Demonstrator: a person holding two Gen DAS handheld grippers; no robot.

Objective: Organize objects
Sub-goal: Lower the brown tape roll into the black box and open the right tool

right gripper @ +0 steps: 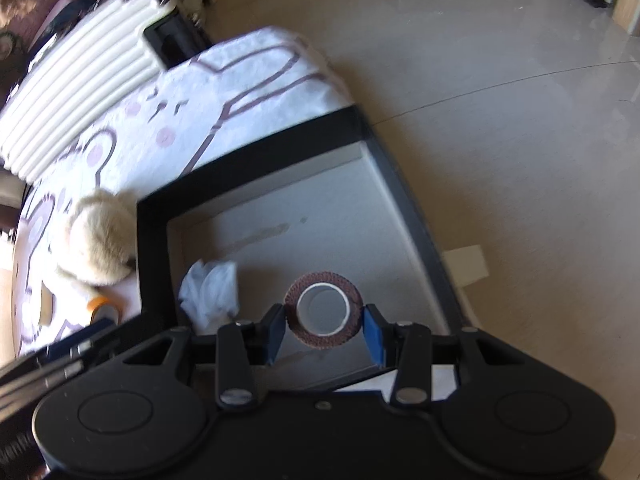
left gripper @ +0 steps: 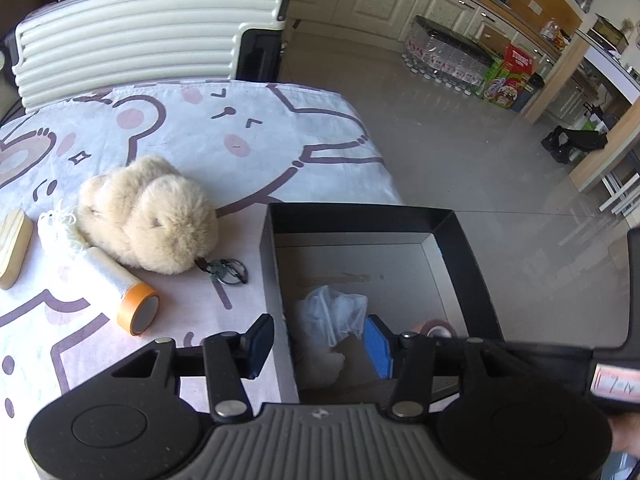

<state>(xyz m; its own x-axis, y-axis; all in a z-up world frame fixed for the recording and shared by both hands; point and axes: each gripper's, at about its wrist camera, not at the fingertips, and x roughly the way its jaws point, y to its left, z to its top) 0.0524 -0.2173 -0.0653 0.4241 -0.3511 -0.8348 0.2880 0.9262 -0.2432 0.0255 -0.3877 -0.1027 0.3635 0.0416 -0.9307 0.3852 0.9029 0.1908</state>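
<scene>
A brown tape roll (right gripper: 323,309) is being flanked by the spread jaws of the right gripper (right gripper: 324,330) inside the black box (right gripper: 256,152), its hole facing the camera. The left gripper (left gripper: 318,344) is being held with jaws spread across the box's left wall.

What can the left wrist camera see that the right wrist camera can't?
Only the left wrist view shows the wooden block, the key ring and the open left gripper. Only the right wrist view shows the right gripper with the brown tape roll between its fingers. Both show the black box, fluffy toy and white suitcase.
</scene>
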